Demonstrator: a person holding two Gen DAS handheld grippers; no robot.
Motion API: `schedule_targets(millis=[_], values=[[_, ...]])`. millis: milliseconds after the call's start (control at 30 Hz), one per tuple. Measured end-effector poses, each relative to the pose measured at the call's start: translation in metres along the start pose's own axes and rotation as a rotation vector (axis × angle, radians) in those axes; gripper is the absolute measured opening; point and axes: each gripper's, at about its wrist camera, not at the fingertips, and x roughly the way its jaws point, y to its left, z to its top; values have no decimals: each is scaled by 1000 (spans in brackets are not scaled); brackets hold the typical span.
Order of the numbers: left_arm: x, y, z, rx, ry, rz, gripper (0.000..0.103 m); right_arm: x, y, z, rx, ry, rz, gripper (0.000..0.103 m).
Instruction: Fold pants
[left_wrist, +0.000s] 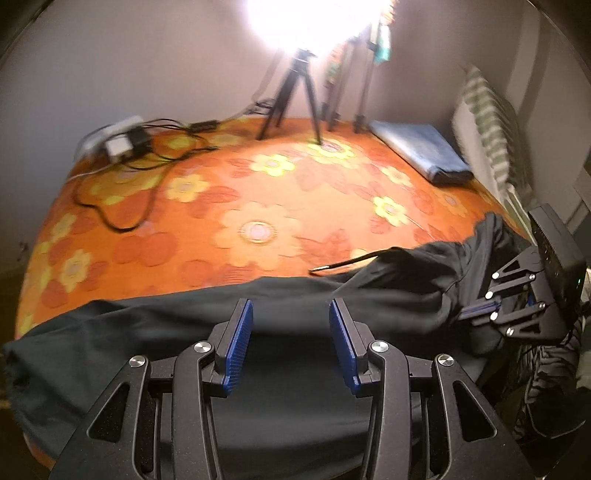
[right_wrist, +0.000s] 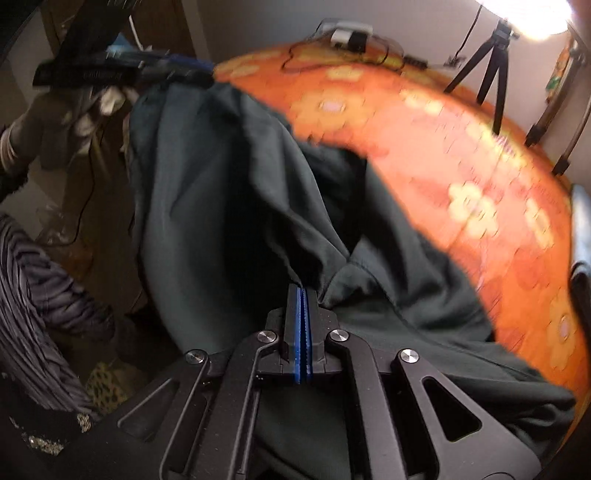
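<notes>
Dark pants (left_wrist: 166, 332) lie along the near edge of a bed with an orange flowered cover (left_wrist: 258, 192). Their drawstring (left_wrist: 343, 264) sticks out toward the right end. My left gripper (left_wrist: 291, 310) hangs over the middle of the pants, open, its blue pads (left_wrist: 240, 343) bare with nothing pinched between them. At the right my right gripper (left_wrist: 465, 314) is shut on a bunch of the cloth. In the right wrist view that gripper (right_wrist: 303, 290) has its pads pressed together on a fold of the pants (right_wrist: 221, 184), which run up toward the blurred left gripper (right_wrist: 199, 70).
A black tripod (left_wrist: 295, 92) with a glaring lamp stands at the bed's far side. Cables and a power strip (left_wrist: 122, 144) lie far left, and a folded blue cloth (left_wrist: 424, 151) lies far right. A person's striped garment (right_wrist: 29, 277) shows beside the bed.
</notes>
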Motion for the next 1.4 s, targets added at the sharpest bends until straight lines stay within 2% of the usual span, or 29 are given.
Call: schedule_targets(millis=[167,333,400,467,500,567,633,733,833,900,933,1033,1167,1300,1400], values=[[26,-27,-8,67,72,-59,42,-5,-1,-10,8,41,47,4],[43,-39,-30,119,144,-80,42,-47,-33,2,160,-73,127,6],[45,-40,-35,127,156,-78,42,-54,-49,10,231,-101,112,6],[45,-40,-38,130,159,-75,42,-50,-54,18,226,-90,43,7],[44,-40,-39,125,158,-77,42,-45,-55,22,209,-79,30,10],[43,-39,-39,120,154,-77,42,-33,-55,26,183,-38,15,33],[42,-37,-39,119,151,-76,42,-22,-54,27,177,-18,26,38],[44,-36,-41,114,152,-76,41,-12,-46,29,159,8,13,39],[45,-37,-41,114,151,-77,42,2,-30,29,90,59,-104,39],[44,-36,-41,113,149,-76,41,10,-26,28,60,85,-134,13],[44,-35,-41,112,148,-75,41,14,-27,28,58,104,-143,5],[39,-28,-41,100,138,-63,42,5,-33,32,67,72,-161,4],[31,-9,-42,53,116,-25,42,-27,-49,47,106,-44,-201,3],[11,23,-35,-37,44,38,42,-53,-79,71,176,-161,-276,3],[-11,43,-28,-67,-35,126,42,-50,-96,81,194,-183,-348,3]])
